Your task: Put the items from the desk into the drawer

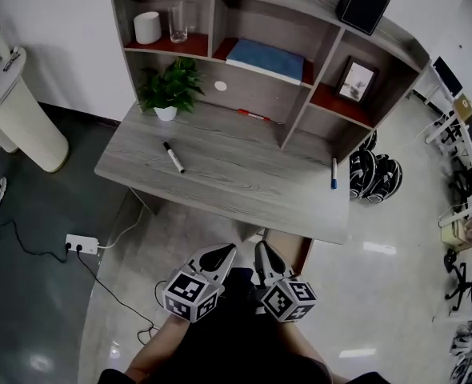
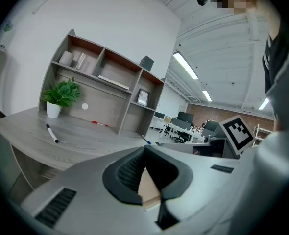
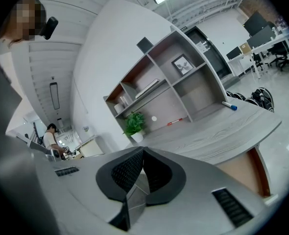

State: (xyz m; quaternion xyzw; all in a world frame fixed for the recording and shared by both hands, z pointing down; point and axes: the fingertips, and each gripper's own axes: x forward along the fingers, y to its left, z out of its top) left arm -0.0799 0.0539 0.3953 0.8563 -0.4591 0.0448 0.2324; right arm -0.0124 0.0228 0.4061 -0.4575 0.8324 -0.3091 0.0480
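Just off the near edge of the desk (image 1: 244, 184), the left gripper (image 1: 230, 250) and right gripper (image 1: 261, 246) each have their jaws pressed together on nothing. On the desk lie a black marker (image 1: 173, 157) toward its left, a red pen (image 1: 254, 115) at its back, and a blue-capped marker (image 1: 334, 173) near its right edge.

Matt grey wood grain, glossy floor, smooth plastic tools

The counter (image 1: 244, 178) and shelf unit (image 1: 276, 94) show a matt grey wood-grain finish, with reddish-brown shelf boards. The floor (image 1: 364, 310) is glossy and mirrors the lights. The tumbler (image 1: 178, 22) is clear glass. The left gripper (image 2: 145, 150) and right gripper (image 3: 143, 151) have smooth matt grey shells; their fingers (image 2: 127, 173) are black and ribbed.
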